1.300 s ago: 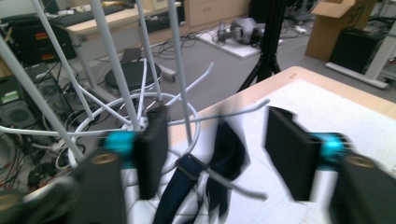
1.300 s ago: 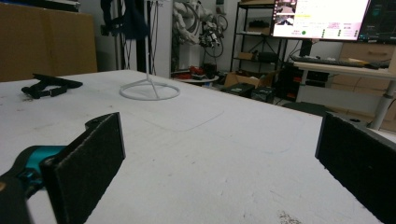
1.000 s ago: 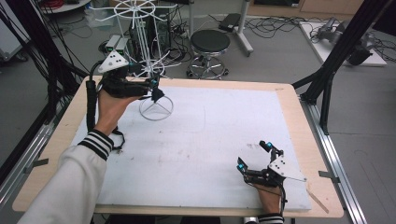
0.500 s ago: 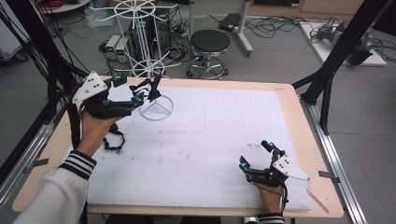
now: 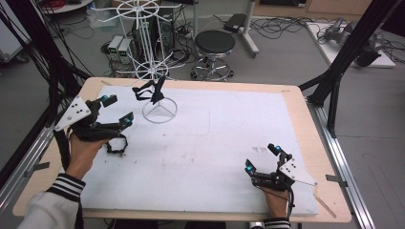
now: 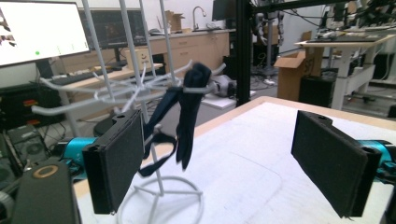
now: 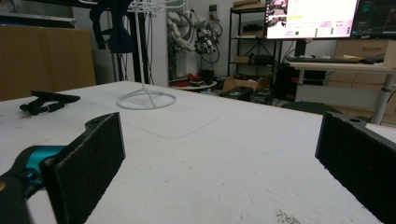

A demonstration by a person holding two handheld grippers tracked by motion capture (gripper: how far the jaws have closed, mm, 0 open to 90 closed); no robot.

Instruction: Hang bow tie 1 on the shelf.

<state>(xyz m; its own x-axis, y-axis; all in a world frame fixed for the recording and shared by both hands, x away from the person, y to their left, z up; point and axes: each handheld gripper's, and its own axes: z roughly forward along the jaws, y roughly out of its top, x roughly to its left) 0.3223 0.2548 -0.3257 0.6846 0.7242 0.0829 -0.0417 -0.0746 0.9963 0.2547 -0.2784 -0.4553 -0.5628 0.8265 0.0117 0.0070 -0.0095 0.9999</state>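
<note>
**Picking the loose strap off the tabletop**

Start from the left gripper [image 5: 119, 109], wide open after just spreading its jaws, with nothing between them, held low near the left edge of the tabletop [image 5: 229, 124]. Look just beside it, toward the near edge, for the loose black fabric strap [image 5: 117, 143], lying crumpled on the white surface. Come down with the jaws straddling a raised loop rather than the flattest stretch, and close only once both pads flank the webbing. Lift straight up to clear the trailing end before swinging toward the white wire display rack [image 5: 153, 47] standing by the far edge, left of middle. Note the matching dark strap [image 5: 155, 90] already hung on a lower prong; aim for a free prong beside it, and avoid nudging what looks like a light stand. Leave the right gripper [image 5: 260, 157], likewise wide open and empty, by the near right corner.
</note>
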